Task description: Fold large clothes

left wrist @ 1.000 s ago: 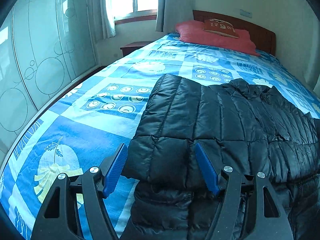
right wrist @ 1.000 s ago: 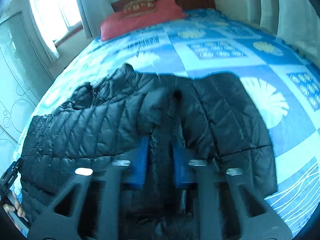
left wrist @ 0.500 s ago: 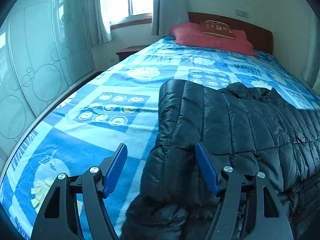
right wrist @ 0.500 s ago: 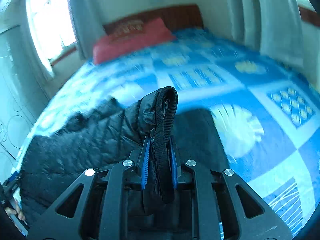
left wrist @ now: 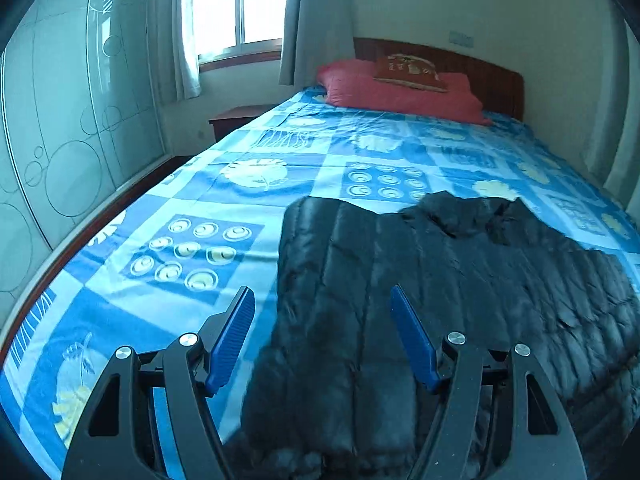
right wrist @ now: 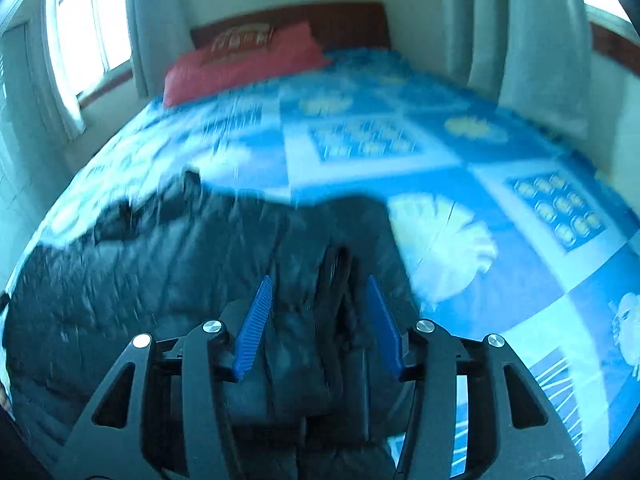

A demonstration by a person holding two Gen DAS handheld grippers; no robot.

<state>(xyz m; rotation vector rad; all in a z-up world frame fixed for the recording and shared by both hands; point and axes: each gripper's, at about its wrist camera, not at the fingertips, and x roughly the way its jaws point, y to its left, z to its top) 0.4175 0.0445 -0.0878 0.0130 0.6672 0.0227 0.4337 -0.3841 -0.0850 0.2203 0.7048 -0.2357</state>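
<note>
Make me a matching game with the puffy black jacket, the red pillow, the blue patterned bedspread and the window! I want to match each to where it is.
Things:
1. puffy black quilted jacket
2. red pillow
3. blue patterned bedspread
4. window

Places:
A. against the wooden headboard
B. in the wall beyond the bed, between curtains
C. lying flat near the foot of the bed
D. covering the whole mattress

Pairs: 1-C, 2-A, 3-D, 4-B

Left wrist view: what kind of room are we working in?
A bedroom, most likely: a bed with a wooden headboard, a red pillow and a curtained window.
</note>
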